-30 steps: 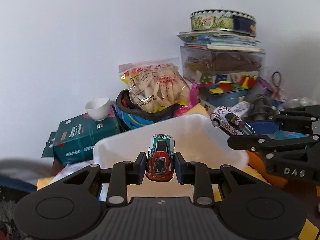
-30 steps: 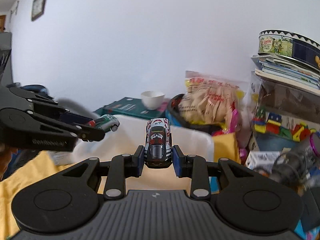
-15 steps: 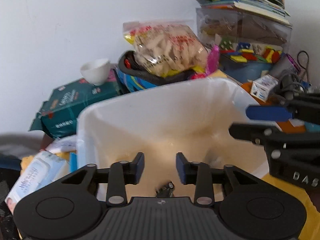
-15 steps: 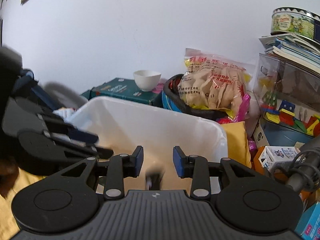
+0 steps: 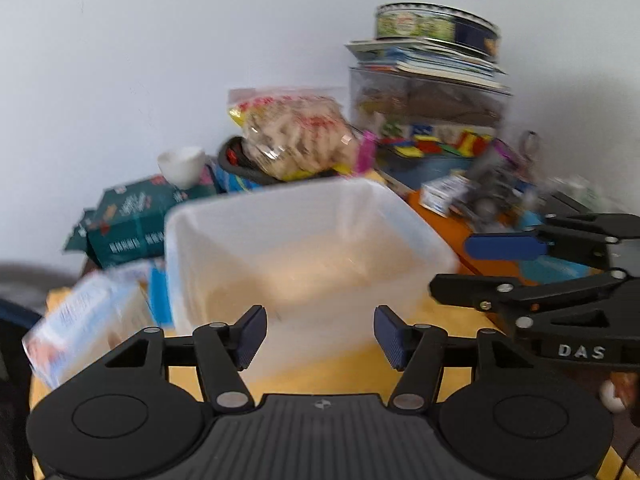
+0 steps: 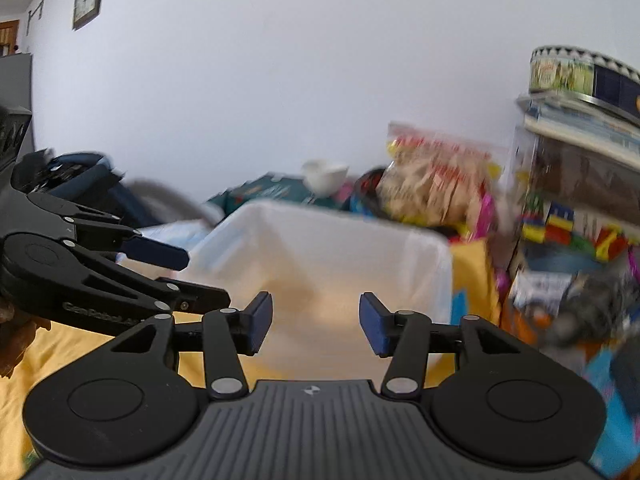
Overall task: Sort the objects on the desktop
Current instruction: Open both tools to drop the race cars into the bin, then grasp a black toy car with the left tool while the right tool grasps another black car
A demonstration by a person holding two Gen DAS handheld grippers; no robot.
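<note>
A white plastic bin [image 5: 280,216] stands on the yellow cloth, just ahead of both grippers; it also shows in the right wrist view [image 6: 340,236]. My left gripper [image 5: 320,336] is open and empty in front of the bin's near wall. My right gripper [image 6: 316,326] is open and empty, also in front of the bin. The right gripper shows from the side at the right of the left wrist view [image 5: 472,268], and the left gripper shows at the left of the right wrist view [image 6: 196,276]. The toy cars are not visible; both views are blurred.
Behind the bin are a snack bag [image 5: 296,136], a white cup [image 5: 180,164] on green boxes [image 5: 128,216], and a clear box of coloured blocks [image 5: 432,120] under books and a round tin [image 5: 436,26]. A tissue pack [image 5: 84,320] lies left.
One second ago each gripper was shut on a toy car above the bin. Both opened and the cars dropped in. Now both grippers have drawn back and are wider open.
</note>
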